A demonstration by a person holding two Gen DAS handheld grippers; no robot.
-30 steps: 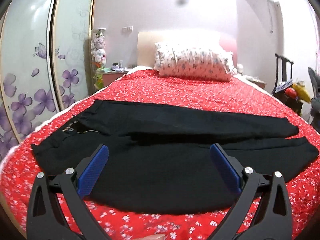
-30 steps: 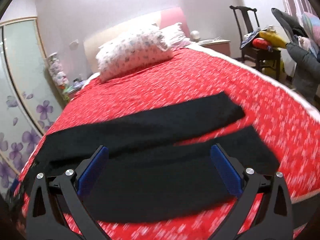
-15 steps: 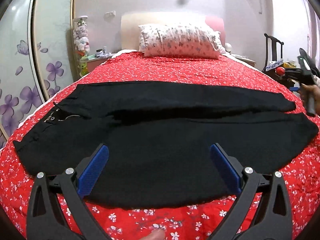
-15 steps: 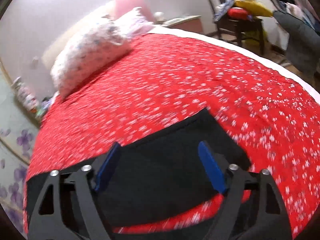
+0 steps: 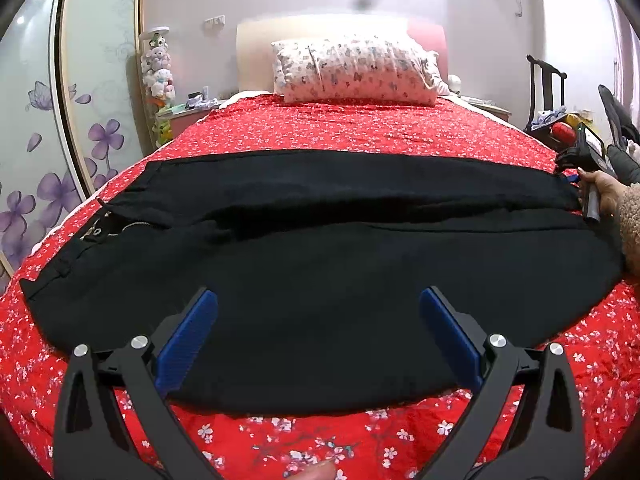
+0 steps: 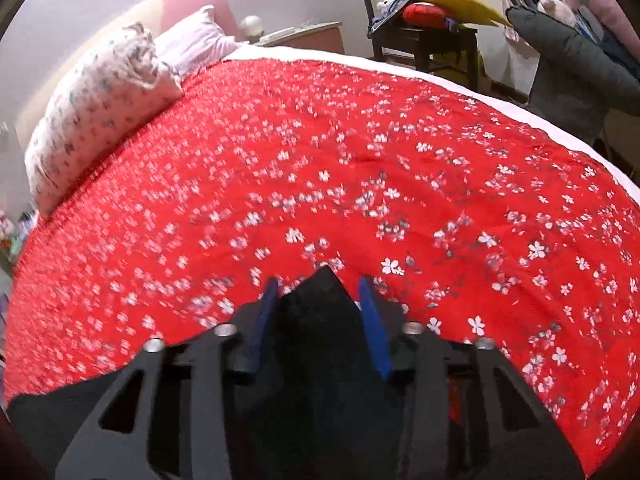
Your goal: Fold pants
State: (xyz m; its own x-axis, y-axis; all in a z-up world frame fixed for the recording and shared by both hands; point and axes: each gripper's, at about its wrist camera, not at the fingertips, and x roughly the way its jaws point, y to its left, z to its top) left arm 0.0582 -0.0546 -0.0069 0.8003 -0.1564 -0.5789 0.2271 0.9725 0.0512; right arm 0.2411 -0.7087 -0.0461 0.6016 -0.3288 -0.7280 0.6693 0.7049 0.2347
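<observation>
Black pants [image 5: 320, 248] lie spread flat across the red flowered bedspread [image 5: 360, 128], waist at the left, both legs running to the right. My left gripper [image 5: 318, 320] is open and empty, hovering over the near leg. My right gripper [image 6: 320, 300] has its blue pads half closed around the hem corner of the far leg [image 6: 320, 300]; the cloth sits between them, and the pads do not visibly press it. The right gripper also shows at the right edge of the left wrist view [image 5: 576, 168], at the far leg's cuff.
A flowered pillow [image 5: 356, 72] lies at the headboard. A wardrobe with purple flowers [image 5: 48, 128] stands at the left, a nightstand with toys [image 5: 176, 108] beside it. A dark chair piled with clothes [image 6: 432, 12] stands past the bed's right edge.
My right gripper has moved down to the far leg's hem and its jaws have narrowed around the corner. My left gripper has dropped closer to the pants and stays open.
</observation>
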